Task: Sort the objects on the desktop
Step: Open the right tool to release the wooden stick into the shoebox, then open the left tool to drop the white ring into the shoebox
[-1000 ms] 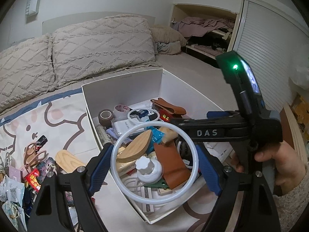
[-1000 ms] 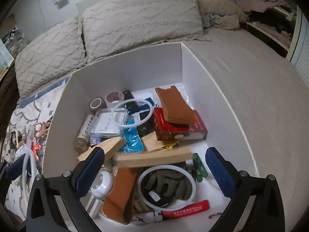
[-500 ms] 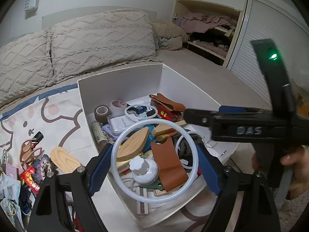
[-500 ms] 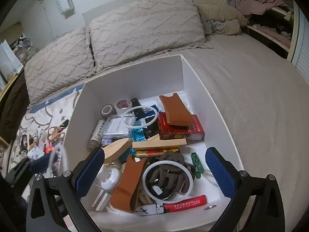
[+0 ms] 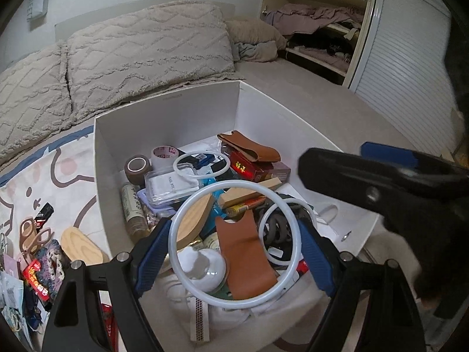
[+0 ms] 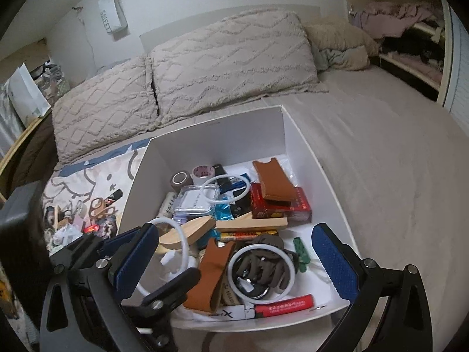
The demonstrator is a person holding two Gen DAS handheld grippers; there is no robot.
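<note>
A white box on the bed holds several sorted items: tape rolls, white rings, wooden pieces, a brown leather case, a red box. My left gripper is shut on a large white ring, held above the box's near side; the ring also shows in the right wrist view. My right gripper is open and empty over the box's near edge; it appears blurred at the right of the left wrist view.
Left of the box, a cartoon mat carries loose items: scissors, a wooden oval, a red packet. Pillows lie behind the box. Grey bedding extends to the right.
Both grippers have drawn back from the box and risen, so more of the bed shows. The left gripper still holds the ring. The right gripper has swung across the left view's right side.
</note>
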